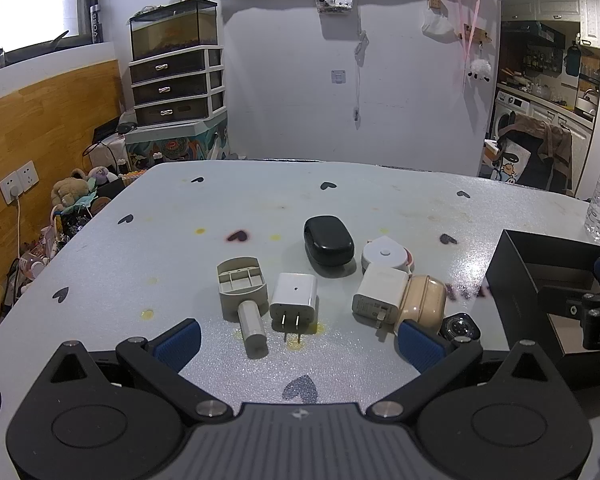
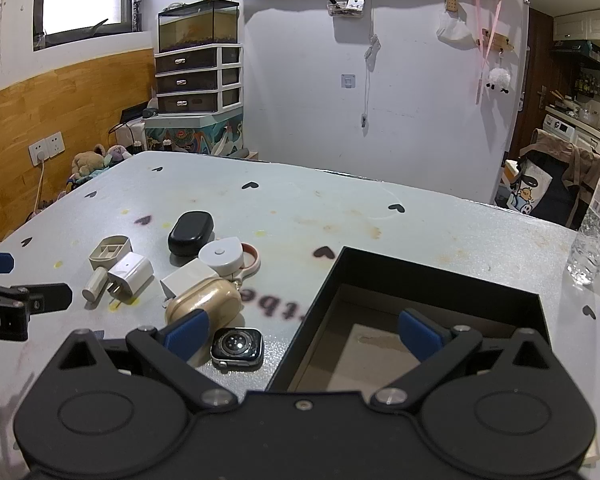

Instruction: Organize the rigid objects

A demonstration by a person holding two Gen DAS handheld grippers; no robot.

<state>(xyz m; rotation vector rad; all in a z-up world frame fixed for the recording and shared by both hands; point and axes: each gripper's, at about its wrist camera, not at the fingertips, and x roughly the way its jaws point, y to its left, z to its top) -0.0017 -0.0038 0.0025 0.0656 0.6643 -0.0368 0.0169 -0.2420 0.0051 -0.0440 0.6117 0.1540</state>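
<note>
While nothing has gone into the black box (image 1: pixel 540 280) yet, as far as I can see, the job looks to be at its very start. From the left wrist view, the left gripper (image 1: pixel 296 340) hovers low over the table (image 1: pixel 140 248), spread wide and holding nothing, with the white charger (image 1: pixel 294 298) and the grey handled piece (image 1: pixel 242 292) lying just ahead between its fingers. I'd guess the next move is to ease forward and close on the charger's flat sides.

From the right wrist view, the right gripper (image 2: pixel 304 336) is also wide open and empty, straddling the box's near left wall. Its left pad is just beside the beige earbud case (image 2: pixel 198 300), and the watch body (image 2: pixel 238 346) lies between its fingers.
</note>
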